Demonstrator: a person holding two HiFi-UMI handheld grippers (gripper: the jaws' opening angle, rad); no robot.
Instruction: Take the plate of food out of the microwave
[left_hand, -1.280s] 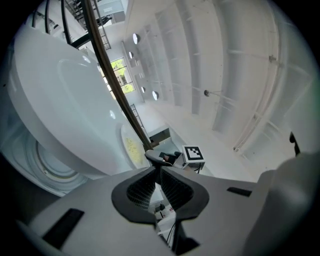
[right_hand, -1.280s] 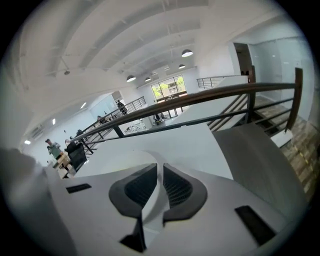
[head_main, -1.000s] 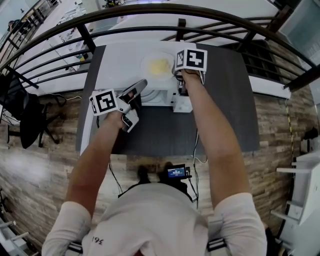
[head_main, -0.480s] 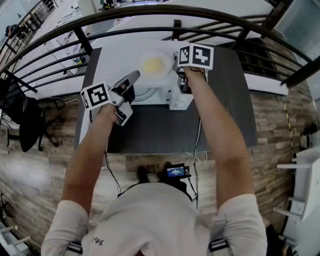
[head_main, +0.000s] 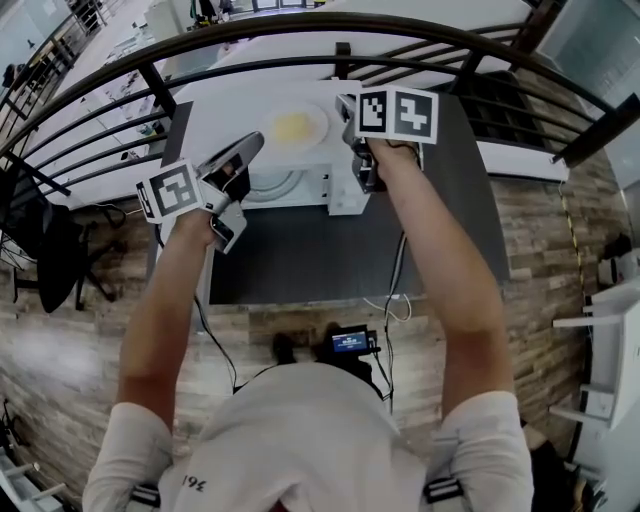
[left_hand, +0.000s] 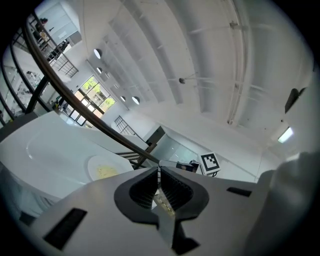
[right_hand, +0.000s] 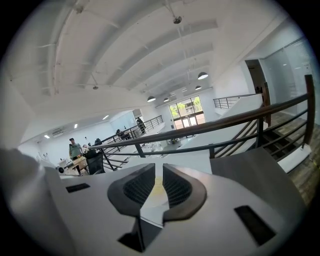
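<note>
Right gripper (head_main: 346, 104) is pinched down narrow on the rim of the plate of food (head_main: 293, 127). The plate is just left of it, up over the white microwave (head_main: 225, 110) top. Left gripper (head_main: 248, 145) is squeezed closed on nothing, with the plate just ahead and to its right.

Wood floor (head_main: 80, 350), black railing (head_main: 330, 18).

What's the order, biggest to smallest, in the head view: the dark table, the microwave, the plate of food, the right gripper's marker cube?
1. dark table
2. microwave
3. plate of food and right marker cube: about alike. The cube is nearer the camera, so they are unranked.
</note>
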